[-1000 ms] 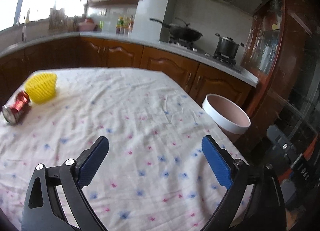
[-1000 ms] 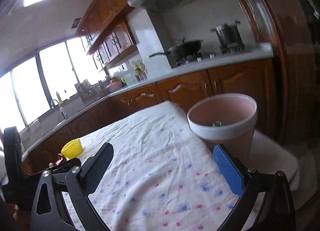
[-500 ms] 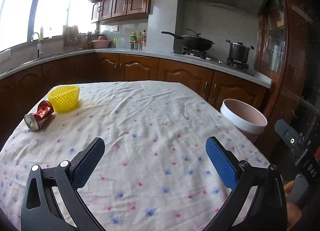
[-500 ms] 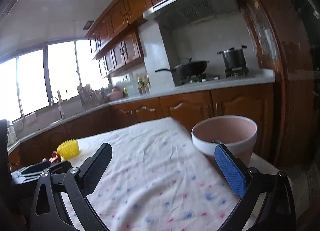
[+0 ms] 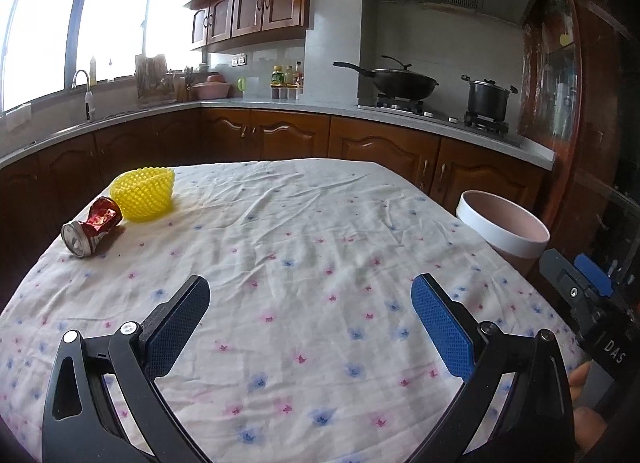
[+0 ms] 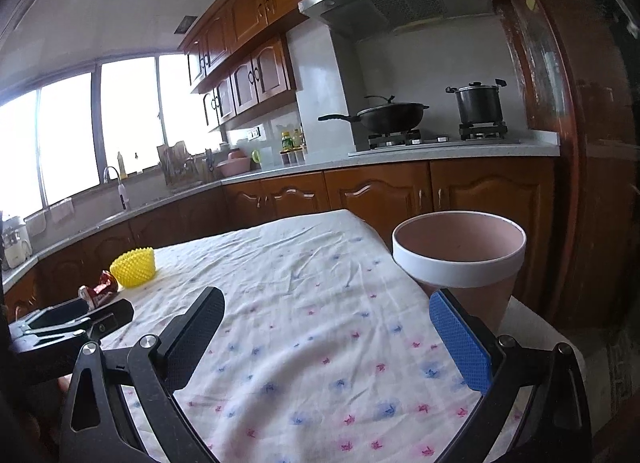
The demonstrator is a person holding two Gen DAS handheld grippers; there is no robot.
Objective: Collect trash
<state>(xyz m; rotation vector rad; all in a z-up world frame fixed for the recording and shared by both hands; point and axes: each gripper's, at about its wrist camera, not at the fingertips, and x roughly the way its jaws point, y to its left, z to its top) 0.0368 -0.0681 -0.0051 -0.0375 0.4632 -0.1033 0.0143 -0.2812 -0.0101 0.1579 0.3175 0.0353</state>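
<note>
A crushed red can [image 5: 91, 229] lies on its side at the far left of the flowered tablecloth [image 5: 300, 231], touching a yellow mesh cup [image 5: 144, 199] just behind it. A pink bin with a white rim [image 5: 502, 229] stands off the table's right edge. My left gripper [image 5: 310, 291] hovers open over the near middle of the cloth, holding nothing. My right gripper [image 6: 325, 303] is open too, low over the cloth, with the bin [image 6: 460, 259] just beyond its right finger. The can [image 6: 100, 289] and cup [image 6: 134, 267] show small at the left; the bin's inside is hidden.
Wooden cabinets and a counter [image 5: 280, 111] wrap around behind the table, with a wok [image 5: 400, 83] and a pot [image 5: 486, 97] on the stove. A dark wooden frame [image 5: 580, 123] rises right of the bin. Each gripper's body shows at the other view's edge.
Both views have levelled and pulled back, so more of the kitchen shows. The can and cup now sit nearer the left view's centre. The bin's inside has dropped out of the right view.
</note>
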